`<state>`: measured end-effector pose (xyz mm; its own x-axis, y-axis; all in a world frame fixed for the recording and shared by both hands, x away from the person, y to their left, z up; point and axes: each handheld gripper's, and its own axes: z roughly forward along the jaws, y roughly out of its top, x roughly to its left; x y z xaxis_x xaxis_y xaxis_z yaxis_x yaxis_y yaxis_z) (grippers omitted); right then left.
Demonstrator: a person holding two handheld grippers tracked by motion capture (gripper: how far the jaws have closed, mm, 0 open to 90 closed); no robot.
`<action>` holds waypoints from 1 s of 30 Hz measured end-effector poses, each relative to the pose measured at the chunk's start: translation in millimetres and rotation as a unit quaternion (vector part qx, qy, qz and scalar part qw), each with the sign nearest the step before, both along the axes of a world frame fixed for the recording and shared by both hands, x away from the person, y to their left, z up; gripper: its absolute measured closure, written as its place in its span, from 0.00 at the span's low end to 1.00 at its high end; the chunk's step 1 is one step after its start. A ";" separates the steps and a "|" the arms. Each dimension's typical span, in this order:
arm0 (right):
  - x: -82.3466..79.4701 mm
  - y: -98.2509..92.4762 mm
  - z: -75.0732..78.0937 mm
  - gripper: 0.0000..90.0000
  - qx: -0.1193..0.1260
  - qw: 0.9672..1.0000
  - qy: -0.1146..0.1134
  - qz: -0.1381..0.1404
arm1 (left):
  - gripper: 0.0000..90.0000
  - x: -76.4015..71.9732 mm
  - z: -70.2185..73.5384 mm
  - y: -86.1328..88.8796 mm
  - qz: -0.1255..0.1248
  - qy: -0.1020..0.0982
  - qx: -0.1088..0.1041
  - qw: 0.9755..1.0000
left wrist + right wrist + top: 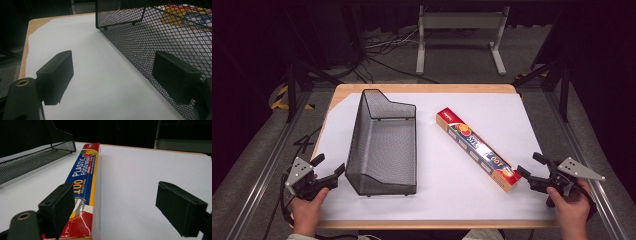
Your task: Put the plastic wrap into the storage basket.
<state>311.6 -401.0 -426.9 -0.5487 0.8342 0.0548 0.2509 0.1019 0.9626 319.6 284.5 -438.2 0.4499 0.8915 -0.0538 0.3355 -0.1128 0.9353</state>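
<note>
1. High view: a dark room with cables on the floor, and in the middle a wooden table covered by a white sheet. On the sheet stands a black mesh basket, and to its right, apart from it, lies a long plastic wrap box at a slant. The left gripper is just beside the near left corner of the basket, and the right gripper is at the near end of the box. I judge that the work is at its start: the approach to the box, most likely to put it into the basket.

2. Left gripper view: the white sheet runs away to the table edge, and the mesh basket rises at the right. The left gripper has its jaws wide apart with only bare sheet between them. The right-hand pad in this view is in front of the mesh wall; I cannot tell if it touches the wall. It holds nothing.

3. Right gripper view: the white sheet and the dark background behind the table. The plastic wrap box lies along the view, its near end beside the left-hand jaw. The right gripper is wide open and grips nothing; the box is not centred in the gap. I think the next move calls for a small shift toward the box so that both jaws stand on its two long sides, then closing, with care that the slim box does not turn
</note>
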 end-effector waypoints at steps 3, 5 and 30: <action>0.3 3.9 1.0 0.17 -0.002 1.000 -0.002 0.007 | 0.20 -0.5 0.9 1.3 0.001 -0.001 -0.002 1.000; 0.4 5.1 1.7 0.18 -0.004 1.000 -0.005 0.009 | 0.20 -1.0 1.6 2.3 0.003 -0.001 -0.006 1.000; 24.2 9.9 48.7 0.17 -0.004 1.000 -0.001 0.010 | 0.20 -1.4 3.0 2.9 0.006 0.000 -0.008 1.000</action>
<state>335.8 -391.1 -378.2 -0.5658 0.8232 0.0469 0.2469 0.1148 0.9622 318.1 287.4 -435.2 0.4396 0.8957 -0.0673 0.3362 -0.0946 0.9370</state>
